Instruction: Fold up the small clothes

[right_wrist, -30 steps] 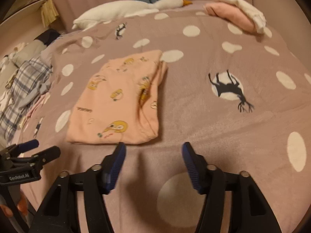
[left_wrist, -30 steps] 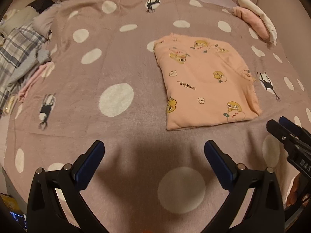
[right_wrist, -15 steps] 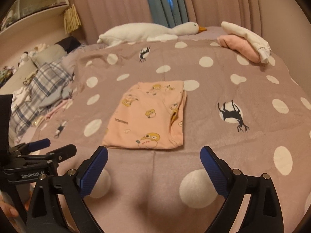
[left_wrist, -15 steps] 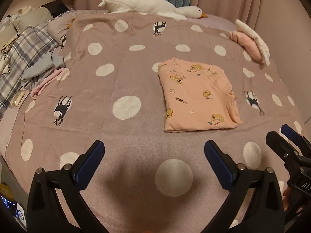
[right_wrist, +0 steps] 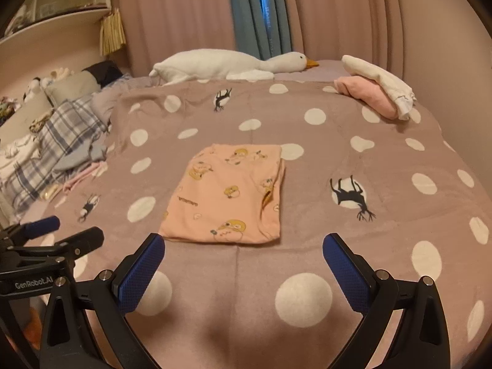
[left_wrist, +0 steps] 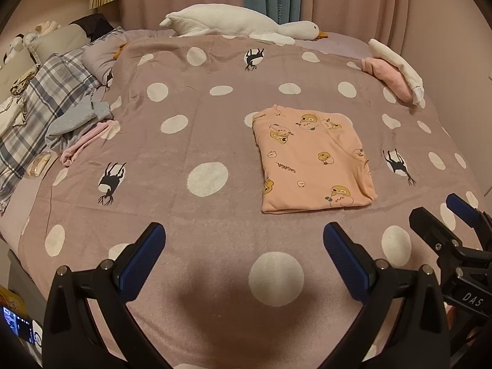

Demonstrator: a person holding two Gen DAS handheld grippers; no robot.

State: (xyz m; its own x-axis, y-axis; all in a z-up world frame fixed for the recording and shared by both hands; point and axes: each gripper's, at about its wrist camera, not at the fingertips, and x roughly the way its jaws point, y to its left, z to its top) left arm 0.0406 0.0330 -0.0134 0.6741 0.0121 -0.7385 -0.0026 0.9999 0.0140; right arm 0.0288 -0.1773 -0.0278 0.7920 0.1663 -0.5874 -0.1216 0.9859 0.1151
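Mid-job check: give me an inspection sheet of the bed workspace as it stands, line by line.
Surface: dotted mauve blanket, flat, covers the bed.
Job's things: peach printed garment folded into a rectangle, lying flat; pink and white folded pile at the far right corner.
Clutter: grey and pink clothes heaped at the left edge beside plaid bedding; goose plush at the far side.
Grippers: left gripper open, empty; right gripper open, empty, both above the blanket.
Cables: nothing seen.
Surroundings: pink curtains, shelf upper left.
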